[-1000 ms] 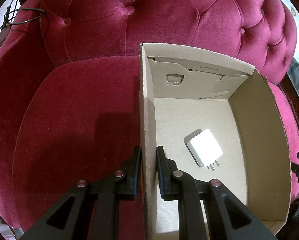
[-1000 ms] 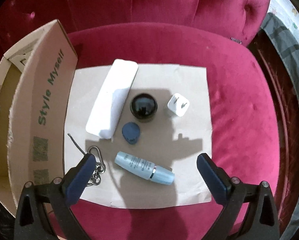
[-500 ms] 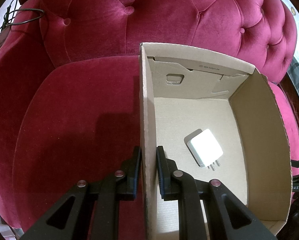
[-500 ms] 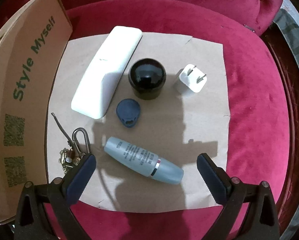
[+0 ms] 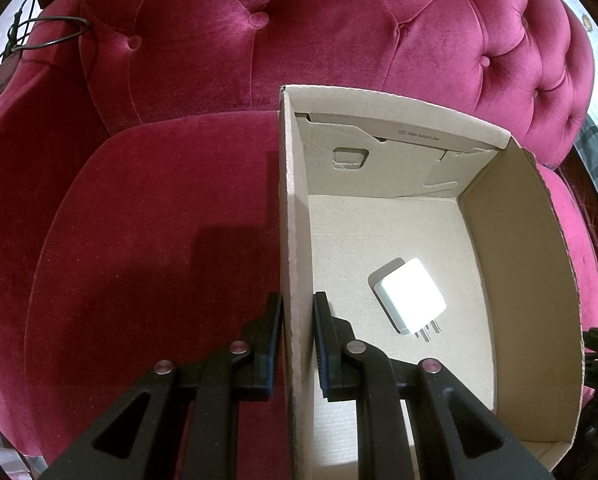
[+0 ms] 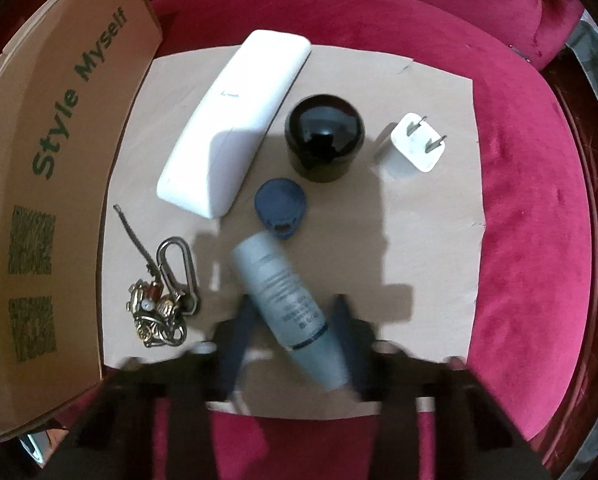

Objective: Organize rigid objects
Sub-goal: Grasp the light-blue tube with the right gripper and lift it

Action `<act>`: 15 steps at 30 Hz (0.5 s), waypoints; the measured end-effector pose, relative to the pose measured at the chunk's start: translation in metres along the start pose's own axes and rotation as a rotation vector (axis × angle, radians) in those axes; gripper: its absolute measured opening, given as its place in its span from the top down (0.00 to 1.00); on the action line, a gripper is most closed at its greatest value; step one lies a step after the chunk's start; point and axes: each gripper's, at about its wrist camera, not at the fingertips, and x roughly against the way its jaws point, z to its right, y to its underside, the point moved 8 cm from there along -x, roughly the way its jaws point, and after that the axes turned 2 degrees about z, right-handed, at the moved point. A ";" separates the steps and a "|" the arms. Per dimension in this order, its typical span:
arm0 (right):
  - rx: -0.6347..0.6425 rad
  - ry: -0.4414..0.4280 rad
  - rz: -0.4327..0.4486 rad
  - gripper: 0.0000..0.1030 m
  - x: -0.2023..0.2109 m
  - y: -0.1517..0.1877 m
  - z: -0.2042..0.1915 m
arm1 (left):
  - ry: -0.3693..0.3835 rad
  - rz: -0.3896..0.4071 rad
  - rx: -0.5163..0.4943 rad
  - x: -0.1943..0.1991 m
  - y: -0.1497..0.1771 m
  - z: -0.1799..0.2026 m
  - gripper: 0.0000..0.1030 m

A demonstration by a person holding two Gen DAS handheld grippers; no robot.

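My left gripper (image 5: 297, 310) is shut on the left wall of an open cardboard box (image 5: 295, 200) on a red velvet sofa. A white charger plug (image 5: 411, 300) lies inside the box. In the right wrist view, my right gripper (image 6: 293, 312) has its fingers on both sides of a grey-blue tube (image 6: 289, 300) lying on a sheet of card (image 6: 419, 240); the image is blurred. Also on the sheet are a white case (image 6: 235, 120), a black round jar (image 6: 323, 136), a blue tag (image 6: 281, 206), a second white plug (image 6: 413, 148) and a keychain (image 6: 163, 296).
The box's outer wall (image 6: 47, 184), printed "Style Myself", stands left of the sheet. The tufted sofa back (image 5: 299, 32) rises behind the box. A cable (image 5: 47, 36) hangs at the far left.
My right gripper has moved down to the grey-blue tube and its fingers have closed in around it. The tube now lies turned more lengthwise. My left gripper and the box have not moved.
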 end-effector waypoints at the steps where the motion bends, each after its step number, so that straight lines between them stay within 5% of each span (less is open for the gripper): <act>1: 0.004 0.004 0.002 0.73 0.001 0.001 0.000 | 0.000 0.000 0.000 0.000 0.000 0.000 0.84; 15: -0.040 0.004 0.045 0.73 0.027 0.006 0.001 | -0.003 0.000 -0.003 0.000 0.000 0.001 0.84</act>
